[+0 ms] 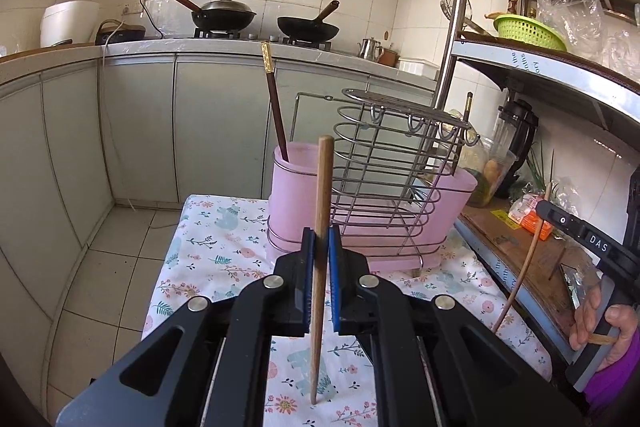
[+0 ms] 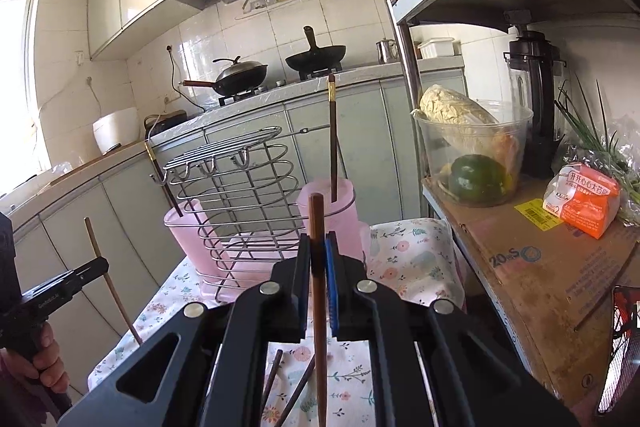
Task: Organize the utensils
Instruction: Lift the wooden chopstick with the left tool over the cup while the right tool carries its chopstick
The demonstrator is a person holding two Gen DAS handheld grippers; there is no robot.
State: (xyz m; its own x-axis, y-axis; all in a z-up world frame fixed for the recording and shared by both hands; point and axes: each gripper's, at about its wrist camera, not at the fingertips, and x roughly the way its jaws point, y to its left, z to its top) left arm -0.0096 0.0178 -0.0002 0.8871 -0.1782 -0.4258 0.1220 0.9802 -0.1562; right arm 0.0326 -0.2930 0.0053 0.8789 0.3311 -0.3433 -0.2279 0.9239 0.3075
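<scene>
My left gripper point(image 1: 320, 247) is shut on a light wooden chopstick point(image 1: 322, 187), held upright with its tip near the floral tablecloth point(image 1: 208, 251). My right gripper point(image 2: 319, 255) is shut on a darker brown chopstick point(image 2: 317, 223), also upright. A wire utensil rack point(image 1: 392, 163) with two pink cups stands ahead. The left pink cup point(image 1: 294, 183) holds a dark gold-tipped chopstick point(image 1: 276, 111). In the right wrist view the nearer pink cup point(image 2: 332, 211) holds a dark chopstick point(image 2: 332, 143) and the far cup point(image 2: 188, 231) holds another. Two dark chopsticks point(image 2: 296, 391) lie on the cloth below my right gripper.
A metal shelf point(image 1: 540, 67) stands to the right with a green basket point(image 1: 528, 31), a blender point(image 2: 536, 99), a tub of vegetables point(image 2: 472, 155) and an orange packet point(image 2: 584, 199). Kitchen counter with woks point(image 1: 224, 15) lies behind. The table edge drops to tiled floor on the left.
</scene>
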